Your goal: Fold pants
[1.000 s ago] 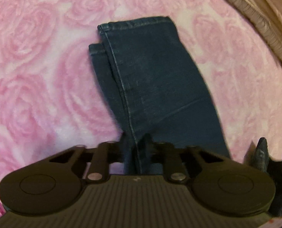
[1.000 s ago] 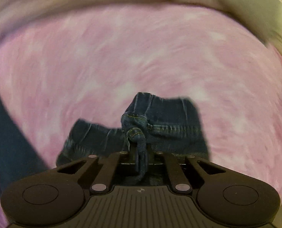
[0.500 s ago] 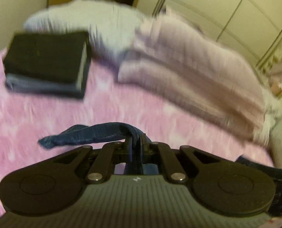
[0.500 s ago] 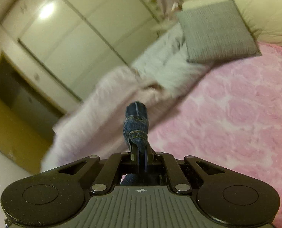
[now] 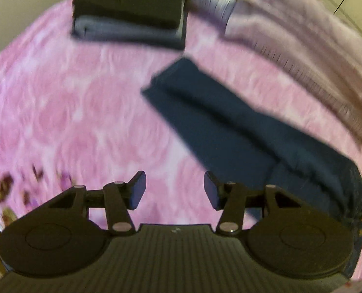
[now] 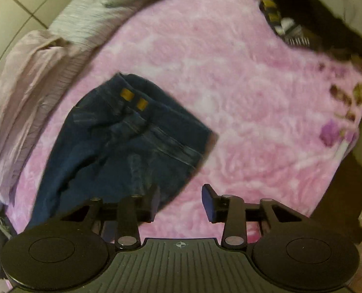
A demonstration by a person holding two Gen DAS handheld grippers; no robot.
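Both claws, left [image 5: 175, 190] and right [image 6: 179, 201], are opening, empty; I risk snagging the jeans [image 6: 122, 144] on the bed [image 6: 229, 73], undoing the fold.

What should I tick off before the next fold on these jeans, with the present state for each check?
1. Left tongs free of cloth: ok, jaws opening, only pink blanket between them.
2. Right tongs free of cloth: ok, jaws opening, nothing between the pads.
3. Jeans resting on the blanket: ok, both views show them lying down.
4. Legs stacked evenly: cannot tell, the left wrist view is blurred, though one edge seems offset.
5. Waist end lying flat: not ok, the fabric near the yellow labels is bunched.
6. Folded stack apart from the jeans: ok, pink blanket shows between them.
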